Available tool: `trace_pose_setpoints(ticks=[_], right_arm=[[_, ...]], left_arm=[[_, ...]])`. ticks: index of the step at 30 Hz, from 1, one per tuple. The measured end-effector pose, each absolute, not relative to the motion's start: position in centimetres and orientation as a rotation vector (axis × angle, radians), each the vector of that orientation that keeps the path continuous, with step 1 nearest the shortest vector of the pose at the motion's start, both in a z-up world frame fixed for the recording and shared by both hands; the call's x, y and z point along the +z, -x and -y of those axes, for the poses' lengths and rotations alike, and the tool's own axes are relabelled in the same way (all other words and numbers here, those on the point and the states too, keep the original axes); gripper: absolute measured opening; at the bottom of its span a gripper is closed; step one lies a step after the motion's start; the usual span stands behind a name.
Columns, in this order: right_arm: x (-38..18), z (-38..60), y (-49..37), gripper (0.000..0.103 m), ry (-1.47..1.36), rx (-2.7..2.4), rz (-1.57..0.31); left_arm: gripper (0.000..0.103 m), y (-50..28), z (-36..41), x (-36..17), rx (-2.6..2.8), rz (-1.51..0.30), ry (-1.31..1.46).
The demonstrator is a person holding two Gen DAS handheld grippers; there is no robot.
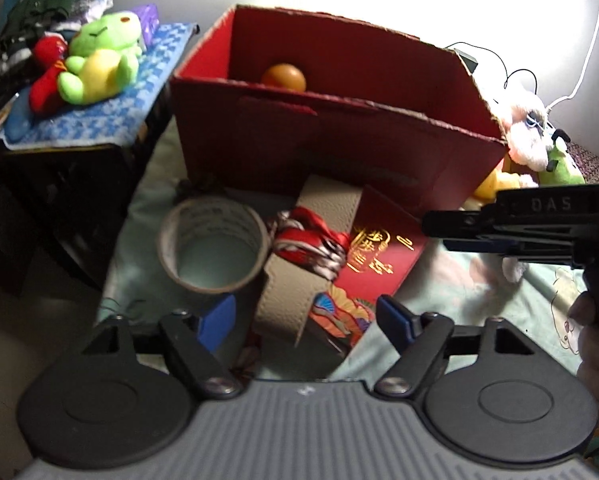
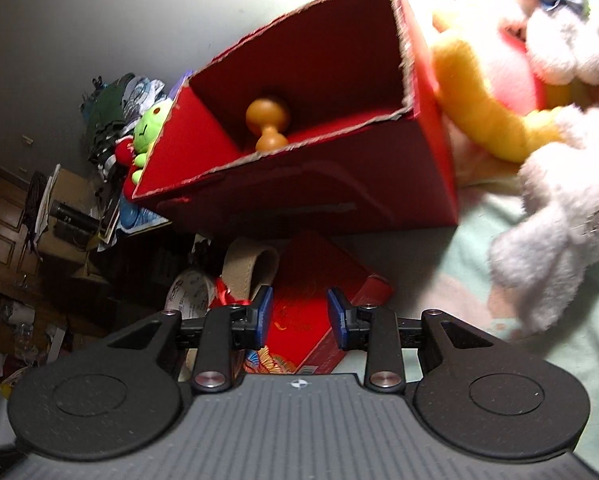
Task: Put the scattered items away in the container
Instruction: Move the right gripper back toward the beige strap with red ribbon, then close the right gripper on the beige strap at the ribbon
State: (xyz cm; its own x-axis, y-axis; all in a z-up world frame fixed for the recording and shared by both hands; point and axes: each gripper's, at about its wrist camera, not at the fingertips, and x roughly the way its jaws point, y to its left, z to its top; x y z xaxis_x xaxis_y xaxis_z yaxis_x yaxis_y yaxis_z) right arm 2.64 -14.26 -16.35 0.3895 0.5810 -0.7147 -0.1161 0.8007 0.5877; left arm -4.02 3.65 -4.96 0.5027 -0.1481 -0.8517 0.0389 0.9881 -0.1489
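Both jaws gaping and gripping nothing, the left hand-held gripper point(image 1: 305, 316) is hovering over the beige strap point(image 1: 299, 260), the right hand-held gripper point(image 2: 299, 316) over the red envelope point(image 2: 319, 312), before the red cardboard box point(image 1: 339, 136).

Left wrist view: mounted behind the left tongs point(image 1: 305, 316), angled steeply down and close over the clutter, red box point(image 1: 339, 140) just beyond. Right wrist view: behind the right tongs point(image 2: 299, 318), rolled, equally close. Both share the box, the red packet point(image 2: 319, 300) and the tape roll point(image 1: 213, 244).
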Motion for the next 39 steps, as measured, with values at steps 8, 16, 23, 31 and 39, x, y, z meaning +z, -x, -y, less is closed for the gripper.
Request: trace_pose_setpoints(ticks=[8,16,23,31,39], right_arm=[[-17.7,11.8,-3.3,0.034,-0.523,0.526,-1.147],[-18.3,9.9,-3.9,0.039,-0.520,0.550,-1.154],[-18.8,8.4,-4.0,0.040,-0.501,0.538,-1.148],[-18.8,7.9,-3.9,0.037,-0.448,0.544,-1.124],[-18.7,8.9,-3.4,0.031,-0.476,0.542,-1.129]], left_arm=[[0.065,3.1,-3.5,-7.3,-0.128,-1.092,0.102],[0.043,2.3,-4.5,-8.2,-0.139,-1.131,0.111],[0.033,1.9,-4.8,-8.6,-0.165,-1.148,0.118],[0.032,1.8,-4.6,-8.9,-0.201,-1.171,0.144],[0.030,1.9,-4.0,-8.5,-0.222,-1.192,0.122]])
